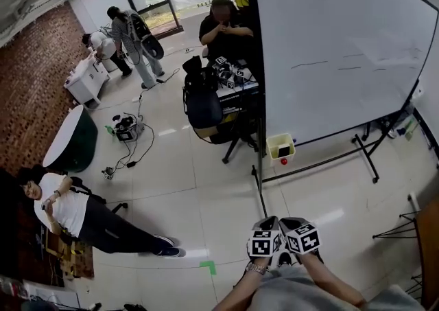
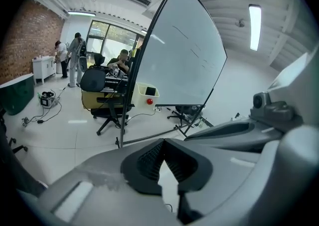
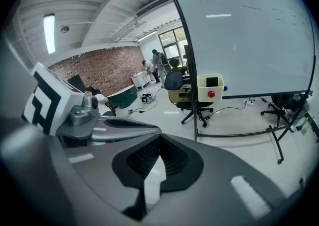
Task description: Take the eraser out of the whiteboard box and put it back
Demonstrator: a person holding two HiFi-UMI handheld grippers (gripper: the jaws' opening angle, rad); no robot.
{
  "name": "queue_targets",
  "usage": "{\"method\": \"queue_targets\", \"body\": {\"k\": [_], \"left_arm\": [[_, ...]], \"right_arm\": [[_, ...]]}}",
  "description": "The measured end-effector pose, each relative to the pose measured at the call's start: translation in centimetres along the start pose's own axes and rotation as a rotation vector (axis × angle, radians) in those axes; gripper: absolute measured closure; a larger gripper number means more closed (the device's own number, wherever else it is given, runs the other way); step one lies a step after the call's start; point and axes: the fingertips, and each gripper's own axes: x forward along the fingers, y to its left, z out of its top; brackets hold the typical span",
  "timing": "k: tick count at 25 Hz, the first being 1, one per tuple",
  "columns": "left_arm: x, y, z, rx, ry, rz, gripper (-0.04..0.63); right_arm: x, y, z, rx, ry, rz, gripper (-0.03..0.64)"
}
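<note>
Both grey two-jaw tongs were held low at the bottom centre of the head view, the left gripper [image 1: 266, 224] just beside the right gripper [image 1: 296, 223], their marker cubes nearly touching. In the left gripper view, the left gripper's [image 2: 163, 141] ribbed black pads met at the tips with nothing between them. The right gripper [image 3: 158, 138] looked the same in its own view: jaws together and empty.

Well apart from both, across the pale tiled floor [image 1: 199, 193], the small cream plastic whiteboard box with a red knob [image 1: 280, 146] hung at the lower left corner of the large white whiteboard on its black stand [image 1: 336, 49]. In the right gripper view the box [image 3: 210, 90] sat right of centre. A small dark block [image 3: 212, 81] showed near its top, likely the eraser, though it was too small to be sure.

A black office chair [image 1: 203, 107] stood left of the board's post.
</note>
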Motion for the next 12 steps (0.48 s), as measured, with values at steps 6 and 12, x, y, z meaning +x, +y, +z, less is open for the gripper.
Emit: {"method": "queue_targets", "body": {"k": [6,12], "left_arm": [[-0.3,-0.5,2.0,0.018,-0.026,0.018,0.592],[-0.7,-1.1,2.0,0.037,-0.023,0.038,0.592]], "right_arm": [[-0.7,-0.3,2.9,-0.011,-0.058,0.025,0.614],[-1.2,-0.4,2.5,-0.012,-0.052,0.051,0.614]]}}
